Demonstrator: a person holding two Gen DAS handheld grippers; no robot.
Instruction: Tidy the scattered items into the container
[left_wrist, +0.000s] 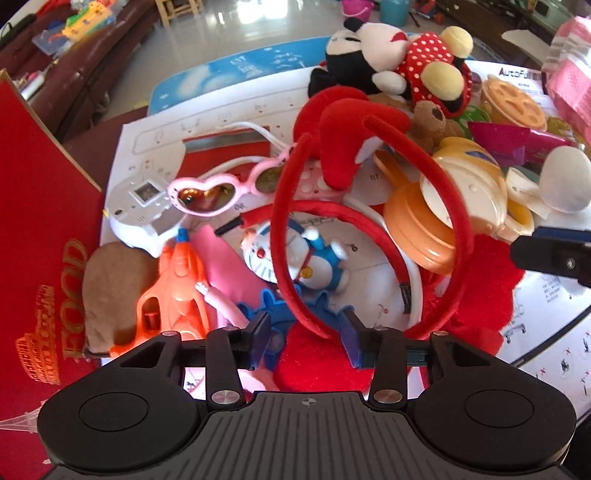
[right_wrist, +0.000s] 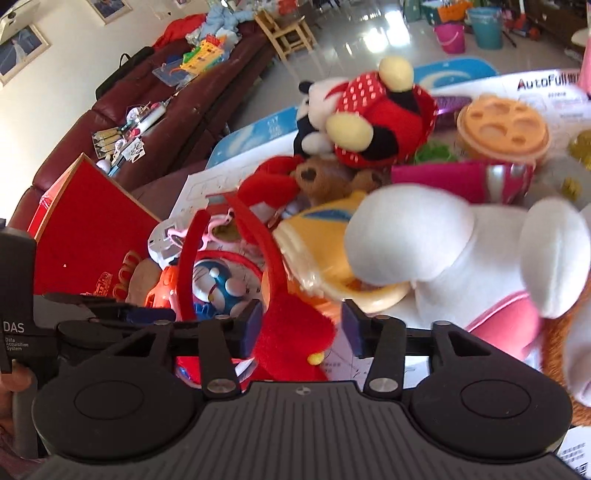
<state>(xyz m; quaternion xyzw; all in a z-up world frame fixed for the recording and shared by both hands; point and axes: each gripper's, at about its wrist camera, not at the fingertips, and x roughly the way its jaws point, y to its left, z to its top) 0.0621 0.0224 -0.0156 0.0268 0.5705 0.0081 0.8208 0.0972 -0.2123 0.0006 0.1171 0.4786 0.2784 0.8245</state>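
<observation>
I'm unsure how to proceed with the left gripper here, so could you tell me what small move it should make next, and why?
Probably close the left gripper on the red headband. Its jaws stand open, and one end of the band already reaches down between them, above the blue Doraemon figure. Once gripped, the headband could go to the red box on the left.

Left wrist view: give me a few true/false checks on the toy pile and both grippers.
1. The red velvet headband arches over the blue-and-white robot-cat figurine. True.
2. The pink heart-shaped sunglasses lie inside the red cardboard box. False: they lie on the pile, beside the red cardboard box.
3. The left gripper is open. True.
4. The right gripper is clamped on the white plush toy. False: its jaws are open, with the white plush toy beyond them.
</observation>
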